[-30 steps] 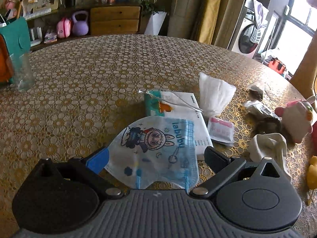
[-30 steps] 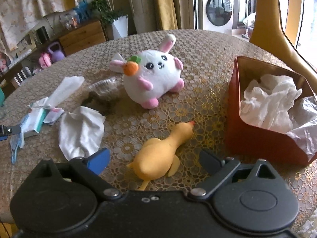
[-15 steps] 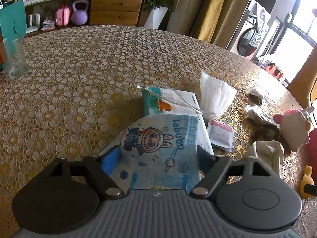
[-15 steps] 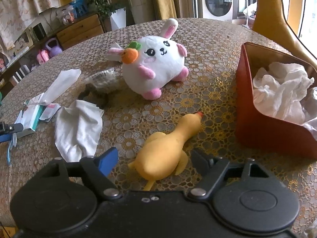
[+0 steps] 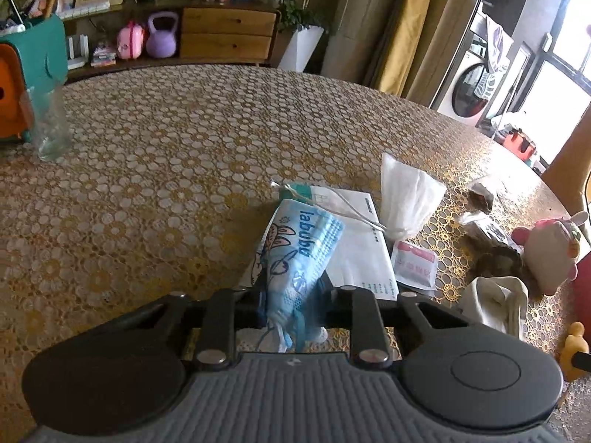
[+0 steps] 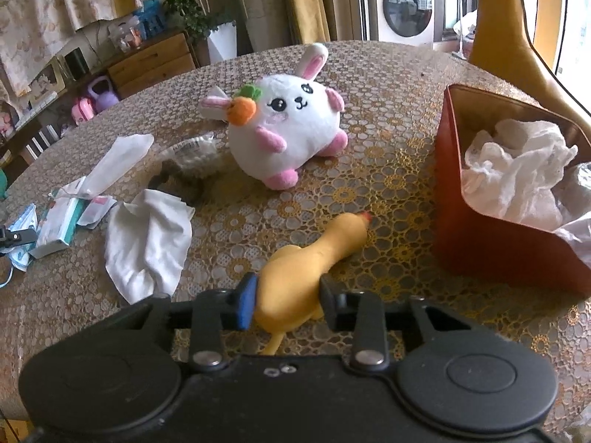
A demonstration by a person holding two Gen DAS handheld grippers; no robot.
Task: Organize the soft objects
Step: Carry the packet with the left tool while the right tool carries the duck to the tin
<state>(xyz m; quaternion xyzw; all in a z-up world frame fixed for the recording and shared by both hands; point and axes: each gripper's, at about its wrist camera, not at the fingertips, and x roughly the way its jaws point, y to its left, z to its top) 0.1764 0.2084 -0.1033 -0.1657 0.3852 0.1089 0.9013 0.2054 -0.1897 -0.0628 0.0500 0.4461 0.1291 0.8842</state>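
1. At the far left of the lace-covered table (image 5: 155, 170) stands a clear glass (image 5: 50, 125), in front of a teal and orange case (image 5: 26, 74).
2. The left gripper (image 5: 290, 301) has just been closing, and its jaws now pinch a blue printed face mask (image 5: 295, 258), which is squeezed into a narrow fold and tilts up over a white and green packet (image 5: 354, 254).
3. Just right of the packet lie a white folded tissue (image 5: 406, 199) and a small pink sachet (image 5: 413, 267).
4. A crumpled white cloth (image 6: 147, 240) lies between the packet and the yellow rubber chicken (image 6: 306, 277).
5. The right gripper (image 6: 284, 304) has also just been closing; its blue pad and black pad press the chicken's body on the tabletop, its neck pointing toward the box.
6. Behind it sits a white plush bunny (image 6: 288, 129) holding an orange carrot.
7. At the right, a red box (image 6: 491, 247) holds crumpled white tissue (image 6: 517, 170).
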